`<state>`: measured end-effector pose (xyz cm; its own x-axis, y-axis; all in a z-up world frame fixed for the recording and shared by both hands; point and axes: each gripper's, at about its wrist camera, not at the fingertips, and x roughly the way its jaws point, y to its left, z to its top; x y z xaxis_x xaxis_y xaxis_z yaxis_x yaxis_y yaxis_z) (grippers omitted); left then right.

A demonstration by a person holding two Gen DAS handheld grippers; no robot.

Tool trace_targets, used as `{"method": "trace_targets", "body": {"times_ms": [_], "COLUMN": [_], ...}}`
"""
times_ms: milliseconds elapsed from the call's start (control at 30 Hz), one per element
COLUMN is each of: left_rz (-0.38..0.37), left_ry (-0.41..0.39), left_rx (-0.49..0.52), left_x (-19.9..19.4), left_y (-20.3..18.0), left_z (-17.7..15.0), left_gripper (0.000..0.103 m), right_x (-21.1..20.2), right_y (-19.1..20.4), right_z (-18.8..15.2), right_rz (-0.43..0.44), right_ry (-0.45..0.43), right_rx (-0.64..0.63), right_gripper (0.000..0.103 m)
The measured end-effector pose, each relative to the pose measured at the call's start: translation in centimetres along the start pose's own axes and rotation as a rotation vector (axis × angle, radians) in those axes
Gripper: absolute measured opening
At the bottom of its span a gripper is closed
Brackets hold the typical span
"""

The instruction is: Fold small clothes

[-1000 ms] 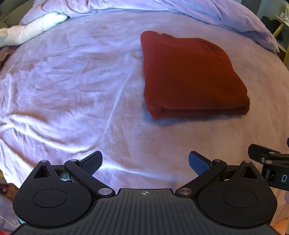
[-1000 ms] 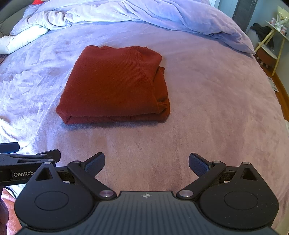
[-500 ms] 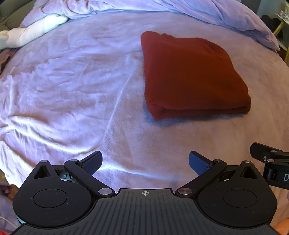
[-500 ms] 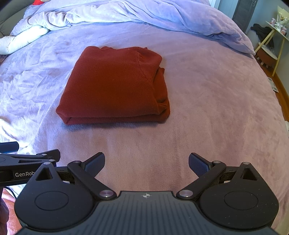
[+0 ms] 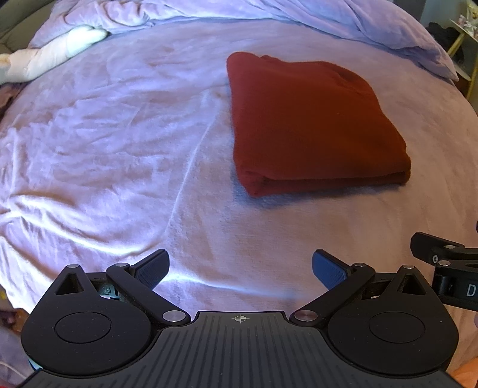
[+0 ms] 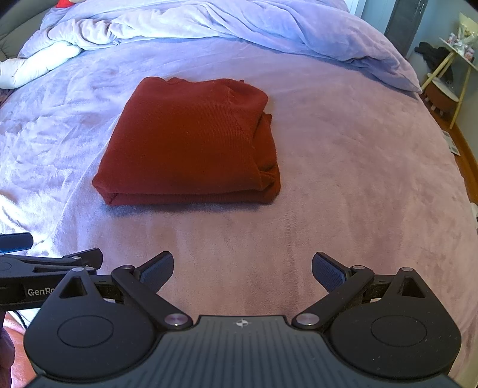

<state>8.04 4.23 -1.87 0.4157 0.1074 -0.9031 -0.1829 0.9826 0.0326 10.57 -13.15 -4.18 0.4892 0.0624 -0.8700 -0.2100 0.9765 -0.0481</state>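
Note:
A dark red garment (image 5: 310,125) lies folded into a thick rectangle on the lilac bed cover (image 5: 119,143); it also shows in the right wrist view (image 6: 191,143). My left gripper (image 5: 240,267) is open and empty, held back near the bed's front, left of the garment. My right gripper (image 6: 242,268) is open and empty, in front of the garment and apart from it. Each gripper's side shows at the edge of the other's view.
A bunched lilac duvet (image 6: 239,27) runs along the far side of the bed. A white pillow (image 5: 56,56) lies at the far left. A small side table (image 6: 451,74) stands on the floor at the right.
Almost nothing: the left wrist view has drifted slightly, with the garment sitting a touch lower in it. Both grippers stay open and the garment lies still.

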Motion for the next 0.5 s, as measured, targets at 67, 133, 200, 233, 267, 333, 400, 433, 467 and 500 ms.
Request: {"method": "trace_targets", "body": {"times_ms": [67,133,200,233,267,333,400,433,467,500], "left_rz": [0.0,-0.001,-0.002,-0.002,-0.003,-0.002,-0.004,-0.004,-0.006,-0.006], "left_ry": [0.0,0.001,0.003,0.005,0.005,0.005,0.005,0.006,0.006,0.006], "left_rx": [0.0,-0.001,-0.003,-0.003,-0.003,-0.003,-0.003,-0.004,-0.004,-0.005], "left_x": [-0.01,0.0,0.06,0.11,0.11,0.15,0.17,0.17,0.17,0.16], "left_y": [0.03,0.08,0.09,0.11,0.15,0.13,0.14,0.11,0.13,0.11], "left_z": [0.01,0.02,0.0,-0.01,-0.03,-0.07,-0.07,-0.07,-0.06,-0.03], "left_gripper": [0.103,0.103,0.103,0.103,0.103,0.103,0.103,0.103,0.103,0.103], "right_x": [0.03,0.05,0.07,0.06,0.07,0.07,0.07,0.07,0.1,0.11], "right_y": [-0.08,-0.07,-0.07,-0.06,-0.06,-0.09,-0.15,-0.16,-0.19,-0.21], "right_z": [-0.05,-0.08,-0.11,-0.09,-0.1,-0.13,-0.15,-0.15,-0.16,-0.17], "right_rz": [0.0,-0.001,-0.001,-0.002,-0.003,-0.003,-0.003,-0.004,-0.004,-0.004], "right_ry": [-0.001,0.0,0.0,-0.001,-0.001,-0.002,-0.002,-0.002,-0.003,-0.003], "right_rx": [0.001,0.002,0.0,0.0,-0.001,-0.001,0.0,0.0,0.0,0.0], "right_gripper": [0.099,0.099,0.099,0.099,0.099,0.099,0.099,0.099,0.099,0.099]}}
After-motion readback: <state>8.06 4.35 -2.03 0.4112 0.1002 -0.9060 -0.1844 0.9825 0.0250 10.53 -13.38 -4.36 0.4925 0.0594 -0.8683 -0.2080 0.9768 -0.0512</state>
